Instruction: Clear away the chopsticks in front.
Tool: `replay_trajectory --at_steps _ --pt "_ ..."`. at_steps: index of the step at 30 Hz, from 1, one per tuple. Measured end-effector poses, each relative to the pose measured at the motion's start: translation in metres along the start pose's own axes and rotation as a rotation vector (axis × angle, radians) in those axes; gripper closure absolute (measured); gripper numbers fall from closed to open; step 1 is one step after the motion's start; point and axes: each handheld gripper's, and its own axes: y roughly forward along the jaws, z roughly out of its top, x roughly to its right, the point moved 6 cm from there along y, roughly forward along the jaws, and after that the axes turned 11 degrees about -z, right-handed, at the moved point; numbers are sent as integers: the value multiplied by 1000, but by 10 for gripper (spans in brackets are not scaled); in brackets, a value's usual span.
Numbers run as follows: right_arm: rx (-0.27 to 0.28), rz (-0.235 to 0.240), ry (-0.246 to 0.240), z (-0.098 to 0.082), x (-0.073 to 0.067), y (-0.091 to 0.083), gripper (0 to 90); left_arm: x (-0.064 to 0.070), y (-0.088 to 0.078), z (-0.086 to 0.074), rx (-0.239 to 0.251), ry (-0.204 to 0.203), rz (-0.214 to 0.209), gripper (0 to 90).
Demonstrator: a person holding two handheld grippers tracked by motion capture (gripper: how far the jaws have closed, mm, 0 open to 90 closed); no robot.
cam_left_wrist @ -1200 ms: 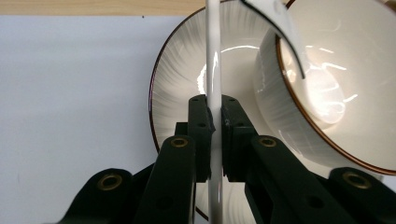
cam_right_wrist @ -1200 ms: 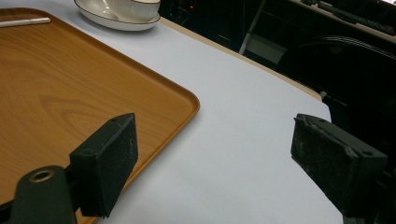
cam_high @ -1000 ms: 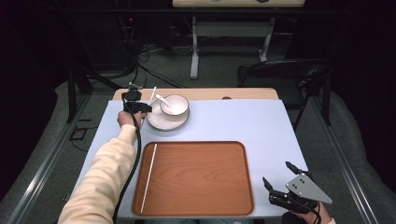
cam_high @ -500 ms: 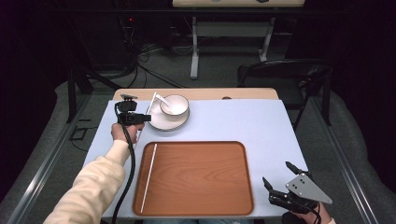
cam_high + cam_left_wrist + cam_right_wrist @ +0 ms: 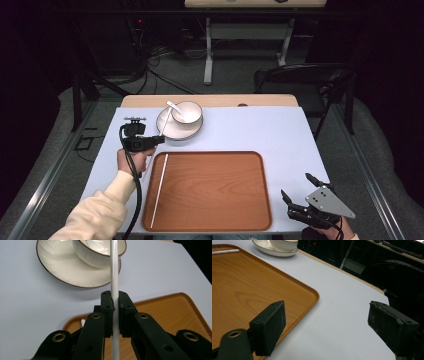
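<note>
Left gripper point(image 5: 159, 139) carrying second chopstick point(image 5: 114, 277) to tray point(image 5: 215, 220)

Jaws are clamped on the white chopstick, held off the table at 9 o'clock of the plate point(image 5: 167, 131). First chopstick point(image 5: 159, 190) lies along the tray's 9 o'clock edge. Next move, by judgement: lower parallel beside it, then release. Right gripper point(image 5: 301, 194) stands apart, idle at 5 o'clock.

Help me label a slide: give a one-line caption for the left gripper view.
Left gripper shut on a white chopstick, pointed toward the bowl on its plate.
</note>
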Motion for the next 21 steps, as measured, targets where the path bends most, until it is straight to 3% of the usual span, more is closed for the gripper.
replay_trajectory --at_steps 11,14,21 --pt "3 1 -2 0 0 0 144 7 -3 -40 24 -33 1 847" --pt "2 2 -2 0 0 0 143 3 0 -58 17 -58 8 847" --pt "-2 0 -2 0 -1 0 143 -7 4 -81 17 -107 45 846"
